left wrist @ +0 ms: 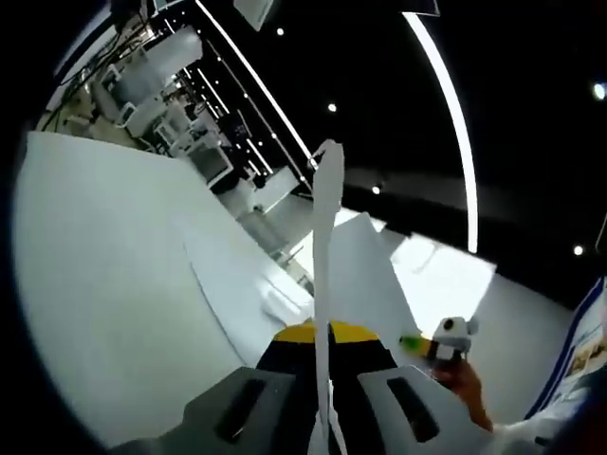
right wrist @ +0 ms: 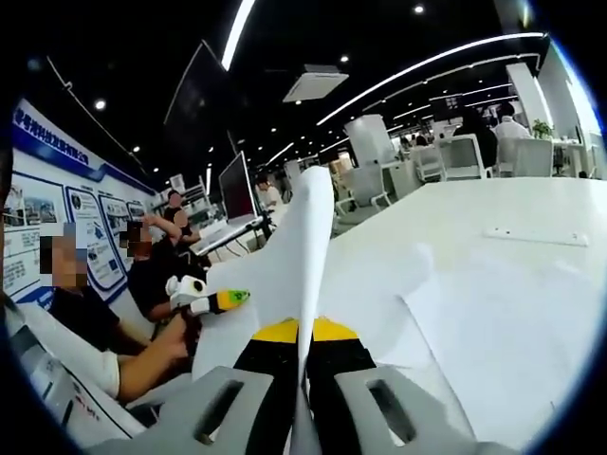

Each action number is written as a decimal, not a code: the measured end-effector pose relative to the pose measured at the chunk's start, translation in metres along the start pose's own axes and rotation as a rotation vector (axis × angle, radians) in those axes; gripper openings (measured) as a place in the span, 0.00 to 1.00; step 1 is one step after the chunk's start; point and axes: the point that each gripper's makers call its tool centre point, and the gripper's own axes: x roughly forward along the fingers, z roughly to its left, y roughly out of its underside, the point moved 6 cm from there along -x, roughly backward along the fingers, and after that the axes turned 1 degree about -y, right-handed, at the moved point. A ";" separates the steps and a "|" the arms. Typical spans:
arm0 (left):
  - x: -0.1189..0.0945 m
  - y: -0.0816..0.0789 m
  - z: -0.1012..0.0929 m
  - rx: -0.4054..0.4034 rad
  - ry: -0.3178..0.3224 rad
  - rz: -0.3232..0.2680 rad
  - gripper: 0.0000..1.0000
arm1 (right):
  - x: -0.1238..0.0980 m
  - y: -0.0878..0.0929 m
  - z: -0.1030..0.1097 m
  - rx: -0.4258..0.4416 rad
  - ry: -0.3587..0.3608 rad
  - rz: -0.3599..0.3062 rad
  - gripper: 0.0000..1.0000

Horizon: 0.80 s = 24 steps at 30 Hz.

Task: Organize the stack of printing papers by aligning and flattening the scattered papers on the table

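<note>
Both the left gripper (left wrist: 322,417) and the right gripper (right wrist: 302,408) have their jaws pinched shut on the edge of a sheet of paper (left wrist: 325,237), held up on its edge above the white surface (left wrist: 104,284) where more papers (right wrist: 493,332) lie flat. The paper looks light, thin and floppy, so I think holding it near the edge and going gently is best. I cannot read any words on it.

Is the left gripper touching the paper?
Touching. In the left gripper view, the left gripper has both jaws shut on the paper, which rises edge-on from between them, above the white table.
</note>
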 end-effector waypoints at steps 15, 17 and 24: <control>0.000 -0.002 0.001 -0.016 0.002 -0.031 0.06 | 0.005 0.003 0.001 0.014 -0.017 0.001 0.00; -0.001 -0.001 0.000 -0.018 0.002 -0.034 0.06 | 0.006 0.003 0.001 0.015 -0.018 0.003 0.00; -0.002 -0.002 0.000 -0.021 0.004 -0.047 0.06 | 0.006 0.006 0.001 0.031 -0.021 0.000 0.00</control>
